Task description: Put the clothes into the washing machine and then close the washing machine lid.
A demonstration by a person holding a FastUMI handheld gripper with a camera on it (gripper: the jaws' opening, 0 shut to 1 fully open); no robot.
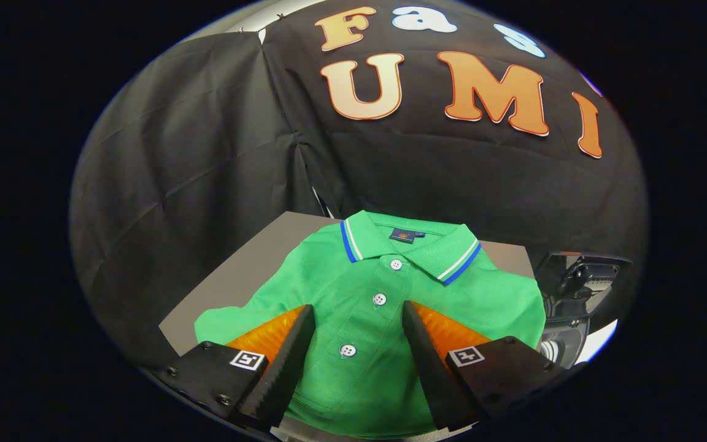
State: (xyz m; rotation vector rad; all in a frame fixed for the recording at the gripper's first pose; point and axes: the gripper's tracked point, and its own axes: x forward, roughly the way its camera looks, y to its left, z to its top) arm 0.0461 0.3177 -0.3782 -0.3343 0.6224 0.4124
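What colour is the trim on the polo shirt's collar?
Blue and white stripes edge the green polo shirt collar, clearest in the gripper view, beyond the open gripper.

Tool (358, 319) pointing forward and downward, its two fingers (292, 356) spread wide apart, gripping nothing

I see the shirt (384, 307) lying flat on the table (249, 264), collar away from me. My gripper (358, 316) hangs spread over its button placket. The washing machine (574, 294) stands right of the table.
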